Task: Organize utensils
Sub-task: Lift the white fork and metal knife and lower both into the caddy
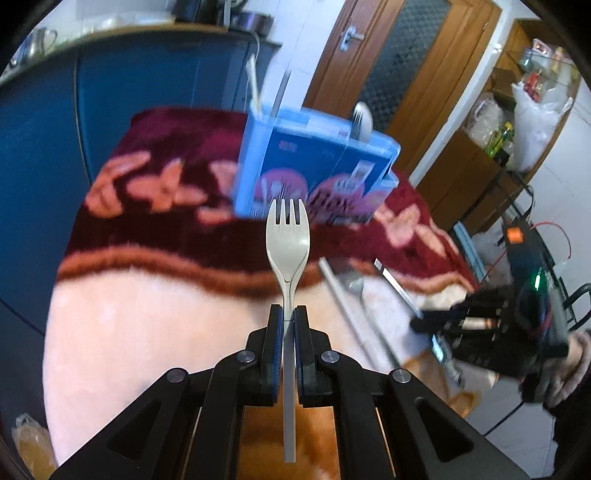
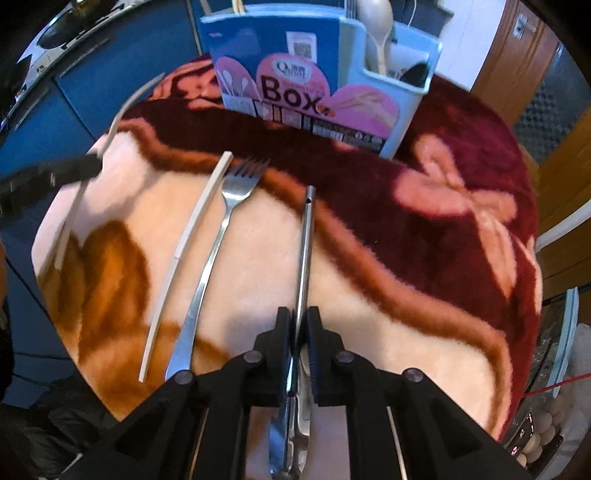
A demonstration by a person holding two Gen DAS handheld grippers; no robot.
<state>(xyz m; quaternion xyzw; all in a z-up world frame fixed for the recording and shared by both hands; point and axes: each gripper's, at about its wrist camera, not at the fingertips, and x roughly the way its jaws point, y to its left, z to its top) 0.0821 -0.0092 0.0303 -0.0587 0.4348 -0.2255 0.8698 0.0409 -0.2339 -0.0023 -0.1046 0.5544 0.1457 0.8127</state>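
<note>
The box (image 1: 314,166) came through smeared in the left view, its print unreadable there, and the right gripper (image 1: 443,325) was only a dark blur at the edge with a sleeve behind it. What sat deep in the box compartments could not be made out; a pale spoon (image 2: 376,22) and some handles poked out at the top. The left gripper (image 1: 289,314) was clenched on the stem of a pale plastic fork (image 1: 288,236), tines up, lifted off the blanket (image 1: 129,332). The right gripper (image 2: 298,317) was closed on a metal handle (image 2: 306,240) lying on the blanket, its lower end hidden under the fingers. Beside it lay a metal fork (image 2: 221,229) and a pale chopstick (image 2: 184,258), near each other. Fleecy maroon-and-cream blanket, blue cabinets (image 1: 37,166) behind, wooden door (image 1: 406,55) to the right
</note>
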